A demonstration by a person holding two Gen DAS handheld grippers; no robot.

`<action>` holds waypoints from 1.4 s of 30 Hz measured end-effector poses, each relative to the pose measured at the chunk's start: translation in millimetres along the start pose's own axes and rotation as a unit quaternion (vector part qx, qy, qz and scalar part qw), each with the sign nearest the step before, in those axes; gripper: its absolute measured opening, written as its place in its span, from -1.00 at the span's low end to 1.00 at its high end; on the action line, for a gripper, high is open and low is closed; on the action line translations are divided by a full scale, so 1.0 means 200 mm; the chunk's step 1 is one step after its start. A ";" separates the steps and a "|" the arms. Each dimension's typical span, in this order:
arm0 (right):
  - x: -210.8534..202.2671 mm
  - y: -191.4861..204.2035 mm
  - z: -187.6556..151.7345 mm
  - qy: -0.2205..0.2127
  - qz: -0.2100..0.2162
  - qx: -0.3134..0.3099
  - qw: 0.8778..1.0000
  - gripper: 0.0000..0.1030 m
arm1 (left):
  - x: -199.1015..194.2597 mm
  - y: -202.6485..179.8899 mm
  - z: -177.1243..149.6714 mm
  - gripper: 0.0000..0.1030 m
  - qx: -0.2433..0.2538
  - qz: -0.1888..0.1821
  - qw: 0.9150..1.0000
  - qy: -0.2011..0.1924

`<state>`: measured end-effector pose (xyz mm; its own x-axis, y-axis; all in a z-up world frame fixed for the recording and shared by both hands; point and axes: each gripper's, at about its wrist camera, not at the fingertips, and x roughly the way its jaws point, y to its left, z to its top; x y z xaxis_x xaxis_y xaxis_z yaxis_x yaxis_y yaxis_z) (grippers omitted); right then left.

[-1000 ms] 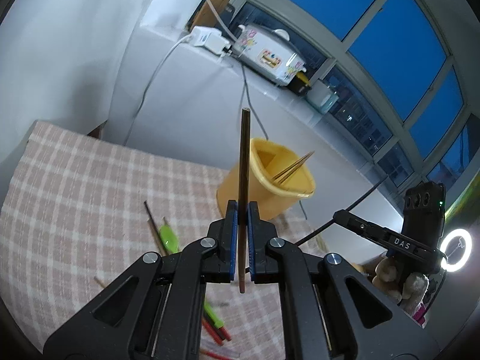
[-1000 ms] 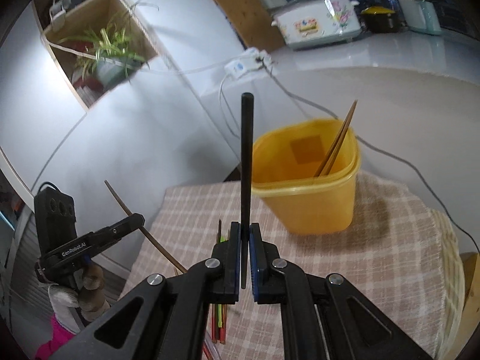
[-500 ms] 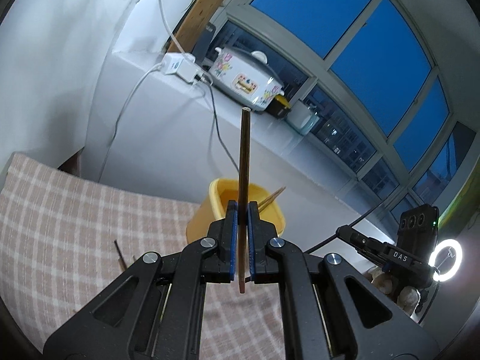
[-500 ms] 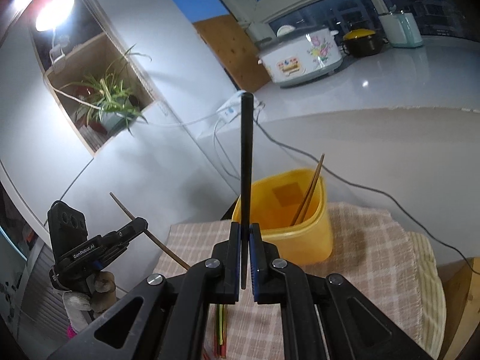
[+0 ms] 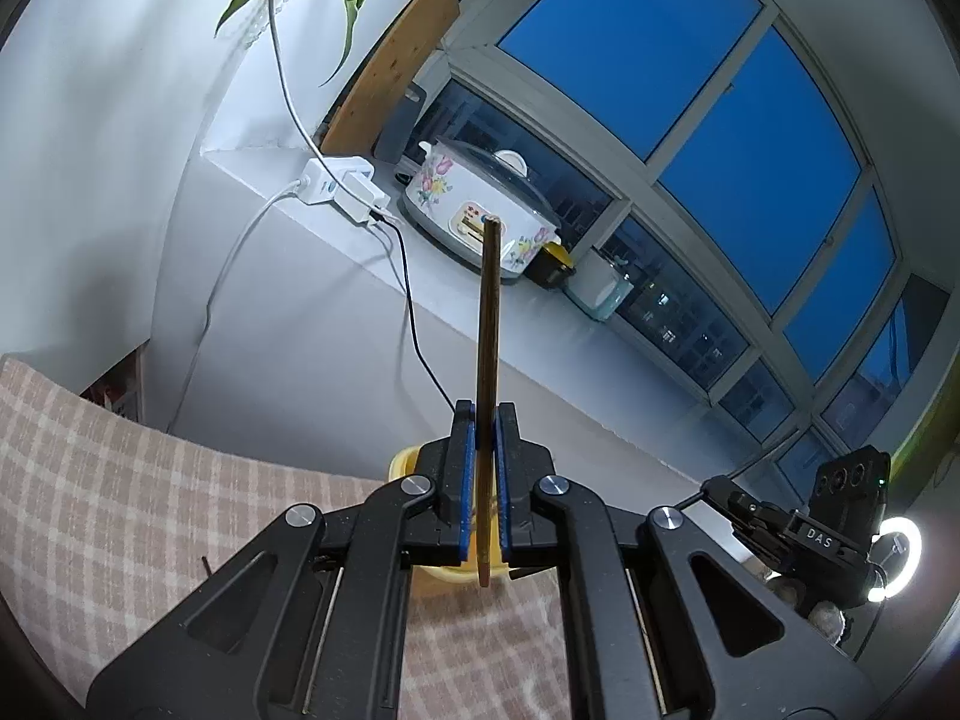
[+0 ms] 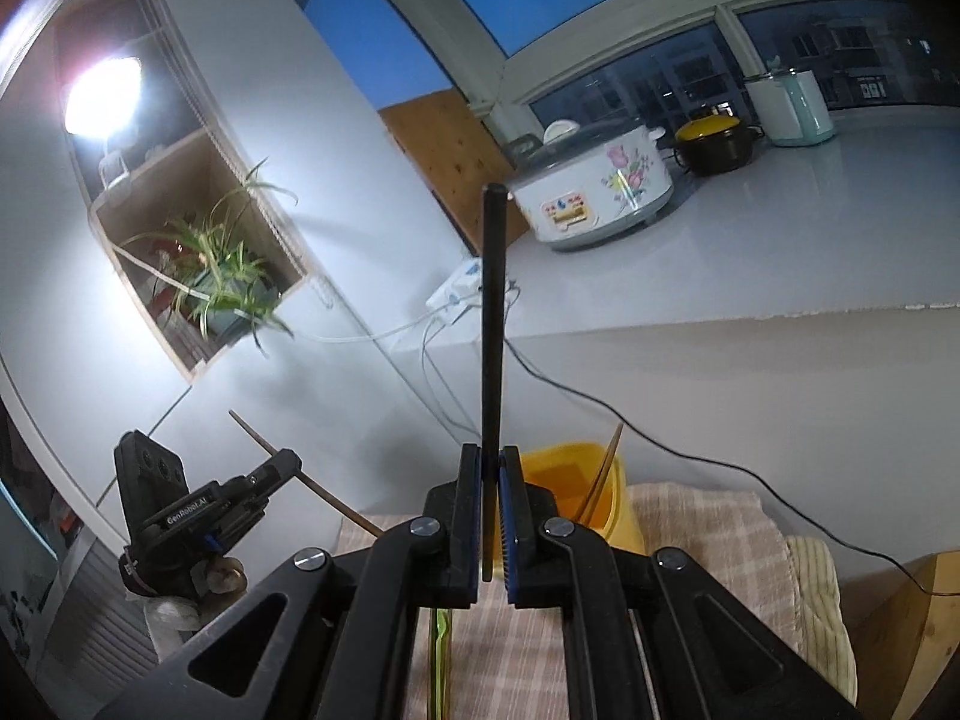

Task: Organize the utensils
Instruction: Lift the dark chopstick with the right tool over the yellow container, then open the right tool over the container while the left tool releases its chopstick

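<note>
Chopsticks are mid-carry: the left gripper (image 5: 480,480) is clamped on a brown chopstick (image 5: 487,372) and the right gripper (image 6: 491,516) on a black chopstick (image 6: 492,324), both upright. Next, I judge, each must be tipped tip-down over the yellow bin (image 6: 600,480) near the far edge of the checked cloth (image 6: 708,516) and released inside.

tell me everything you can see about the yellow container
The yellow container is an open-topped tub, plastic by its look, with a thick rolled rim and rounded corners. It stands upright on the checked cloth by the white counter wall. Two thin brown chopsticks lean inside against its rim. In the left wrist view only its rim shows behind the gripper.
</note>
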<state>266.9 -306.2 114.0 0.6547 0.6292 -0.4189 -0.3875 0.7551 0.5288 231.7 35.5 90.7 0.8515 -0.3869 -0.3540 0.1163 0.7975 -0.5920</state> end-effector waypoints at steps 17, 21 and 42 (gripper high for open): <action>0.25 -0.14 0.01 0.026 -0.033 0.010 0.999 -0.94 | 0.28 0.05 -0.02 -0.93 -0.004 0.031 0.999 0.017; 0.32 -0.13 -0.01 0.037 -0.039 0.004 0.999 -0.94 | 0.33 0.04 -0.05 -0.93 0.002 0.034 0.999 0.029; 0.49 -0.15 -0.13 0.082 -0.069 -0.018 0.994 -0.87 | 0.41 -0.07 -0.23 -0.93 0.065 0.051 0.994 0.066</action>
<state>325.4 -262.7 39.1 0.5902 0.5390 -0.6010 -0.3264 0.8402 0.4331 276.1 -28.4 35.5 0.7885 -0.3516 -0.5045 0.1048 0.8852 -0.4532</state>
